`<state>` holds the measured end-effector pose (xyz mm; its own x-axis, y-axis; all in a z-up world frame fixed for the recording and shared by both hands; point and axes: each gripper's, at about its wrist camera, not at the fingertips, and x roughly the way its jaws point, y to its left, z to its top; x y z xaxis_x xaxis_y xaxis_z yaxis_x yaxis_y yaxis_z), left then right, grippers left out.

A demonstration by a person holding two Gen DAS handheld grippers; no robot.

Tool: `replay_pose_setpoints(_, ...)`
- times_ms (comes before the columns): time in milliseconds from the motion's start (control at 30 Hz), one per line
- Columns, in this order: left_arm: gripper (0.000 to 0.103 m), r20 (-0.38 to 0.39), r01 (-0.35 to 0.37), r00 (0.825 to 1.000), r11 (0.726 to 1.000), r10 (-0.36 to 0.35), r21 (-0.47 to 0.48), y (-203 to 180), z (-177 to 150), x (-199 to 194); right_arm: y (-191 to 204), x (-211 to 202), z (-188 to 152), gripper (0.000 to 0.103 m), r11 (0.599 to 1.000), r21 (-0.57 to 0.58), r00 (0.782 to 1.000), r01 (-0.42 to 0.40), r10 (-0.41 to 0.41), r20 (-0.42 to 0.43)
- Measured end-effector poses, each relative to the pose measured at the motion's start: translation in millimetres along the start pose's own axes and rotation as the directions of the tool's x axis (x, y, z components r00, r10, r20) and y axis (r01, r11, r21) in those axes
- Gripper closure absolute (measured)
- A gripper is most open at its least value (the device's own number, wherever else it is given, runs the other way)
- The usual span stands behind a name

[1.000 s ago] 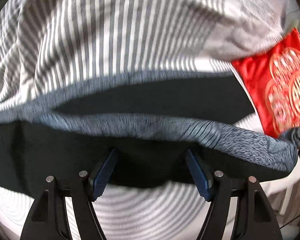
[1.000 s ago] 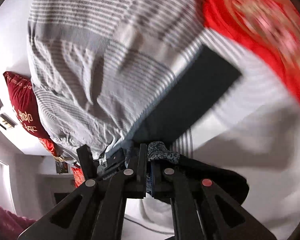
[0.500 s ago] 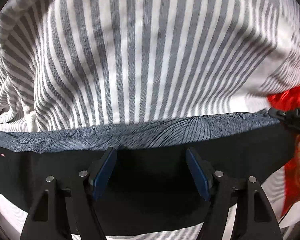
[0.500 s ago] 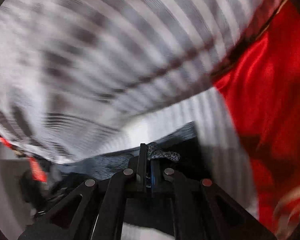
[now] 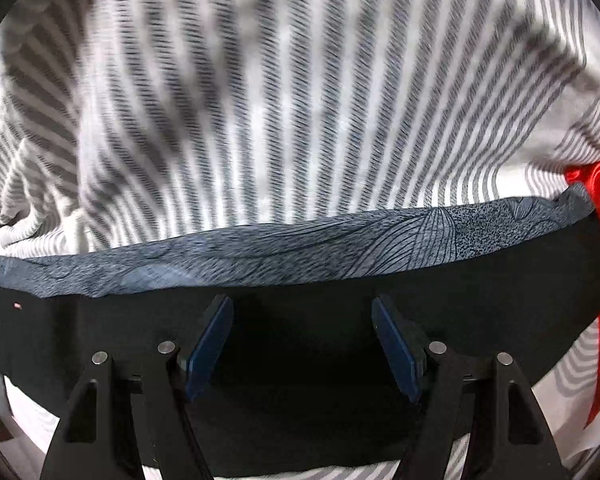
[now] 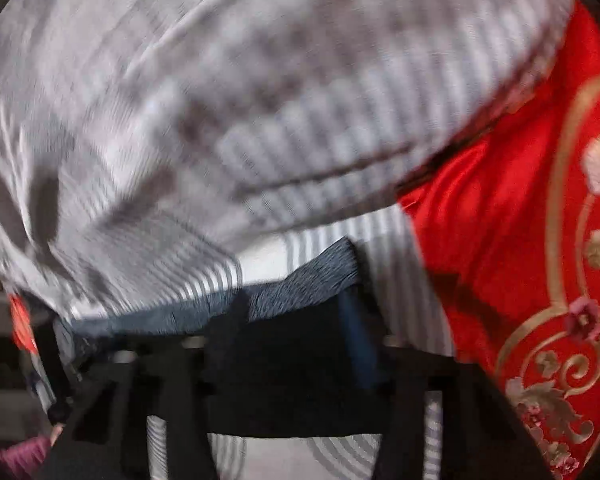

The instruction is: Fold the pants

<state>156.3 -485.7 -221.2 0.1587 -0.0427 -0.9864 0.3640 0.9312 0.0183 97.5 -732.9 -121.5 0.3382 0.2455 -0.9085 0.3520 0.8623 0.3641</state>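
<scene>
Pants [image 5: 300,380] lie across the striped bed [image 5: 260,120], patterned band uppermost. Left gripper [image 5: 302,344] is spread; right gripper [image 6: 288,344] looks spread too (blurred). Square edges before creasing.

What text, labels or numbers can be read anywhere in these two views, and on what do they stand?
None can be read.
Red cloth: gold ornament and flowers only, no letters visible.
Black pants: a tiny pale mark near the left edge in the left wrist view, too small to read.
Pants' patterned blue-grey band: line drawing, no words.
Striped bedding: stripes only.
</scene>
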Motion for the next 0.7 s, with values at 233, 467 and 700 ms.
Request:
replay_pose_setpoints(233, 0.030, 0.011, -0.040, 0.999, 0.999, 0.040, 0.022, -9.6, -5.2, 18.1, -29.6, 45.4, -8.8, 0.102, 0.996, 0.025, 0.996, 0.086, -0.086, -0.026)
replay_pose_setpoints(467, 0.030, 0.047, -0.117, 0.992, 0.992, 0.119, -0.050, 82.7, -22.0, -27.3, -12.5, 4.9, -24.7, 0.068, 0.993, -0.006, 0.993, 0.116, -0.116, -0.019)
replay_pose_setpoints(700, 0.030, 0.002, -0.222, 0.973, 0.944, 0.229, -0.244, 205.4, -39.7, -22.2, 56.1, 14.3, -77.6, 0.058, 0.998, -0.061, 0.997, -0.003, -0.002, -0.082)
